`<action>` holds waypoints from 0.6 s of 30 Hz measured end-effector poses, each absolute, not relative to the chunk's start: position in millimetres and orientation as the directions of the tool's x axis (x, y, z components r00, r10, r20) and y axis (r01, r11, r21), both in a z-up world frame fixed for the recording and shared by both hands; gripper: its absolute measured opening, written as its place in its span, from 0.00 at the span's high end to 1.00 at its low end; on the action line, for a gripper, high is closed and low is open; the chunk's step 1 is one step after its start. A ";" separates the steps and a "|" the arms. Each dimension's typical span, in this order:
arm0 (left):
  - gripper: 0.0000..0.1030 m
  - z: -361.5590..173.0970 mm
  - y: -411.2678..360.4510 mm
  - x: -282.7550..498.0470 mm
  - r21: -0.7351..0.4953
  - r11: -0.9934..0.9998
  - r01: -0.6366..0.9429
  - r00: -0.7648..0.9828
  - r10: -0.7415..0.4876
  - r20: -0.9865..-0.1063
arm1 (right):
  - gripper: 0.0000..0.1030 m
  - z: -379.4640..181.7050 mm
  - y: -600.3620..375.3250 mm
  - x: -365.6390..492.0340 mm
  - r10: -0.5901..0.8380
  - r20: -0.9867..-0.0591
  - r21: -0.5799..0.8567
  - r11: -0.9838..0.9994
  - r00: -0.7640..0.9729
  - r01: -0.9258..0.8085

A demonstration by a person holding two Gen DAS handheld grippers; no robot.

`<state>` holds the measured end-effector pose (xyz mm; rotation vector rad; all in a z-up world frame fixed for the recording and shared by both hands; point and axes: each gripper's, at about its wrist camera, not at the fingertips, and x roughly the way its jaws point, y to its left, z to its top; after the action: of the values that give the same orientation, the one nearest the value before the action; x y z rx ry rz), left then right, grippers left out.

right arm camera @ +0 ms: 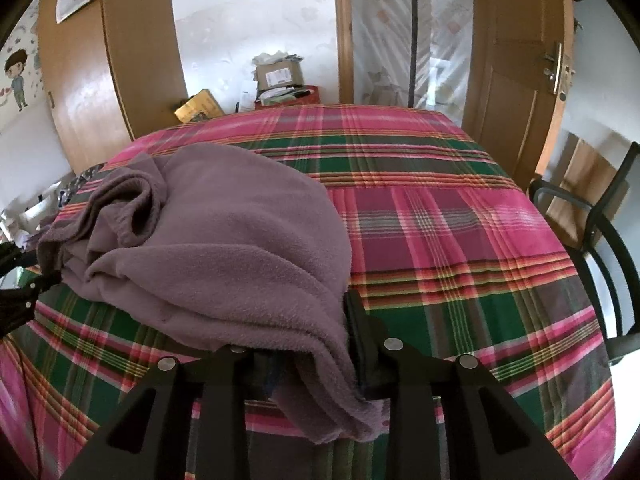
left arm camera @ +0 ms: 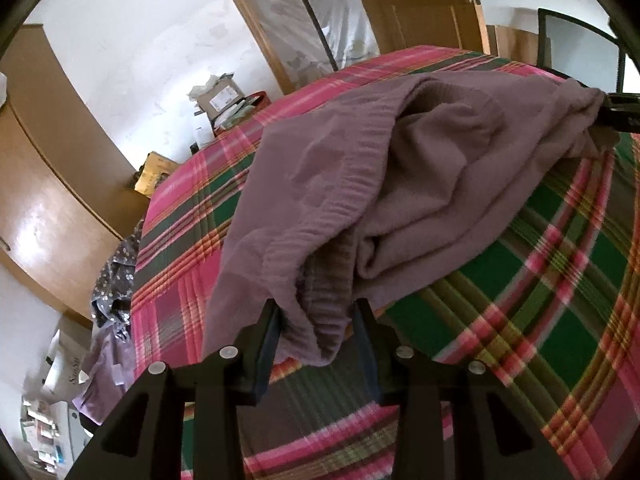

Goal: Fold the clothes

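A purple fleece garment (left arm camera: 400,168) (right arm camera: 224,240) with a ribbed hem lies bunched on a pink and green plaid bed cover (left arm camera: 540,280) (right arm camera: 440,220). My left gripper (left arm camera: 316,308) has the ribbed hem filling the gap between its fingers, and the cloth hangs down below them. My right gripper (right arm camera: 308,332) holds the other end. The fleece drapes over its left finger and hides it, with the right finger (right arm camera: 356,320) against the cloth. The left wrist view shows the right gripper (left arm camera: 618,110) with the fabric gathered into it. The left gripper (right arm camera: 24,280) appears at the left edge of the right wrist view.
A dark chair (right arm camera: 592,216) stands at the bed's right side, near a wooden door (right arm camera: 516,80). Cardboard boxes (right arm camera: 278,76) sit past the far edge. A dark flowered cloth (left arm camera: 116,280) and another purple piece (left arm camera: 104,372) hang off the bed's left side. A wooden wardrobe (left arm camera: 48,184) stands at the left.
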<state>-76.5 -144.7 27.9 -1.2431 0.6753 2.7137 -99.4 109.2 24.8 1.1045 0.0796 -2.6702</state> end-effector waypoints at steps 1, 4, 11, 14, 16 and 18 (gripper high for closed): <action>0.64 27.8 -144.8 -79.8 0.356 -0.902 -0.244 -0.665 -0.111 -0.738 | 0.71 24.8 109.0 -99.3 -0.208 -0.702 0.044 -0.967 -0.681 0.250; 0.62 29.0 -145.9 -88.8 0.342 -0.913 -0.222 -0.657 -0.119 -0.744 | 0.71 24.6 108.3 -98.9 -0.204 -0.703 0.038 -0.967 -0.682 0.250; 0.63 37.4 -164.3 -98.6 0.220 -0.956 -0.194 -0.633 -0.049 -0.773 | 0.71 24.2 108.1 -100.7 -0.206 -0.704 0.039 -0.967 -0.679 0.253; 0.65 41.7 -178.2 -102.4 0.140 -0.977 -0.160 -0.623 -0.010 -0.782 | 0.71 24.2 108.4 -100.9 -0.205 -0.705 0.037 -0.967 -0.679 0.253; 0.66 43.8 -183.6 -103.5 0.098 -0.984 -0.146 -0.622 0.014 -0.783 | 0.70 24.2 108.6 -100.6 -0.205 -0.705 0.037 -0.967 -0.679 0.253; 0.69 45.3 -188.2 -105.7 0.066 -0.989 -0.133 -0.620 0.031 -0.784 | 0.70 24.2 108.5 -100.4 -0.206 -0.705 0.038 -0.967 -0.679 0.253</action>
<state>-105.7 -188.2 45.3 -1.3228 0.1801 2.7425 -100.4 108.5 24.2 1.1088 0.0908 -2.6680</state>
